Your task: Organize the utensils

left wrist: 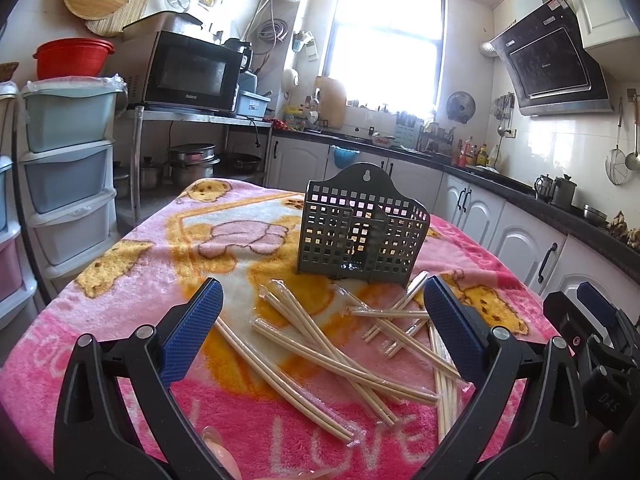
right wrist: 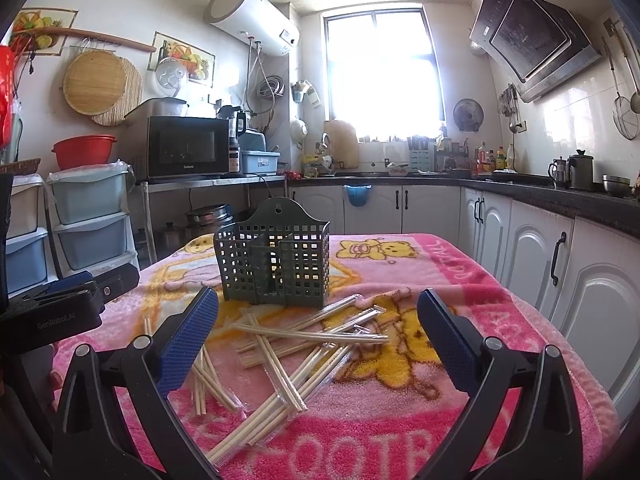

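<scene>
Fingers spread wide on both the left gripper (left wrist: 322,328) and the right gripper (right wrist: 318,338), gripping nothing, hovering over wrapped chopsticks (left wrist: 320,344) lying crisscrossed on the pink blanket (left wrist: 120,300), just in front of the empty green holder (left wrist: 360,236). Risking snagging two overlapping pairs at once, slipping on slick wrappers, sinking tips into plush pile, or tipping the light holder.

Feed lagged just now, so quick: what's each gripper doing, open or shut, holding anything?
Left gripper: jaws open, holding nothing, above the wrapped chopsticks.
Right gripper: jaws open, holding nothing, facing the green holder.
</scene>
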